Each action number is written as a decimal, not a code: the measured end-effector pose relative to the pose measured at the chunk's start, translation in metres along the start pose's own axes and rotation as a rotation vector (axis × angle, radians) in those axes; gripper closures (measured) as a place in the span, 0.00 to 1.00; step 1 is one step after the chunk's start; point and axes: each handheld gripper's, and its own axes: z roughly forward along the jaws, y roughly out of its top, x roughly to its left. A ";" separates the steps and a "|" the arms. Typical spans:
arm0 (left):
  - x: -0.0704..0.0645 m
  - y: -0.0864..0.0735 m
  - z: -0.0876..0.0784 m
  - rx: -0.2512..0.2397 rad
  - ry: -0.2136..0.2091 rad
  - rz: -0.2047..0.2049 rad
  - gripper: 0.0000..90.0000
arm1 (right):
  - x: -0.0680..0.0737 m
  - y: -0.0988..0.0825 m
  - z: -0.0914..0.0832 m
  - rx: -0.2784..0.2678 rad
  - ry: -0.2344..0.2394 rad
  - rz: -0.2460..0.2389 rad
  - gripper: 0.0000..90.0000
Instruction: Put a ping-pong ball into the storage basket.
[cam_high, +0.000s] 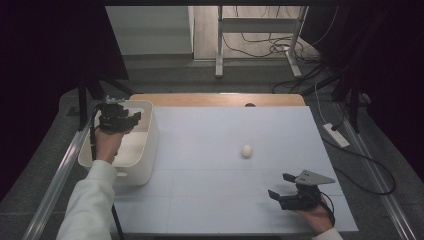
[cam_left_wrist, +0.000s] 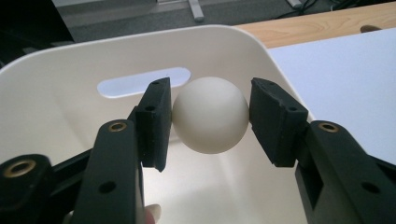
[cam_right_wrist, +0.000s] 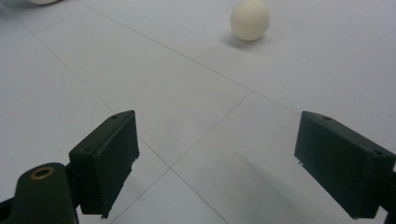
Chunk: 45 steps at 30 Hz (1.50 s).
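Note:
My left gripper (cam_high: 120, 120) hangs over a white bin (cam_high: 145, 150) at the table's left, shut on a white ball (cam_left_wrist: 210, 114). In the left gripper view both black pads (cam_left_wrist: 156, 121) press the ball's sides, with the bin's inner wall (cam_left_wrist: 56, 93) and handle slot behind it. A second white ball (cam_high: 246, 150) lies on the white mat right of the middle; it sits far ahead in the right gripper view (cam_right_wrist: 250, 19). My right gripper (cam_high: 280, 185) rests low near the front right of the mat, open (cam_right_wrist: 224, 163), with nothing between its jaws.
The white mat (cam_high: 225, 200) covers a wooden table whose bare back edge (cam_high: 215, 99) runs behind it. A metal rail (cam_high: 55, 180) lines the left side. A power strip (cam_high: 336, 135) and cables lie on the floor to the right.

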 end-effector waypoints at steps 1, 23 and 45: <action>0.000 0.000 0.000 0.003 0.000 -0.001 0.56 | 0.000 0.000 0.000 0.000 0.000 0.000 0.15; 0.001 0.001 -0.010 -0.084 -0.016 -0.044 0.34 | 0.000 0.000 0.000 0.001 -0.005 0.000 0.15; -0.015 0.003 -0.029 -0.151 -0.139 -0.024 0.23 | 0.000 0.000 0.000 0.005 -0.012 -0.003 0.16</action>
